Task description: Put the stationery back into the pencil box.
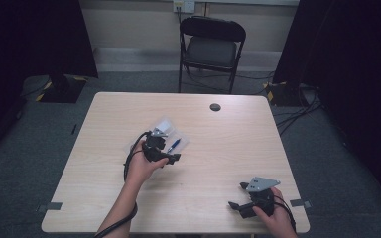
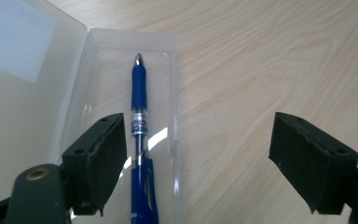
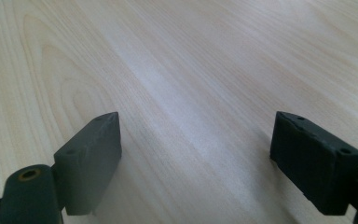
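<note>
The blue pen [image 2: 139, 140] lies in the open clear case [image 2: 121, 51] on the table [image 1: 218, 148]; my left gripper [image 2: 196, 163] hangs over it, jaws spread, touching nothing, while my right gripper [image 3: 196, 168], well apart from the case, is spread over bare wood

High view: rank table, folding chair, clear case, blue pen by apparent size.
Largest to smallest as they look:
1. table
2. folding chair, though it stands farther from the camera, so it looks smaller than it is
3. clear case
4. blue pen
</note>
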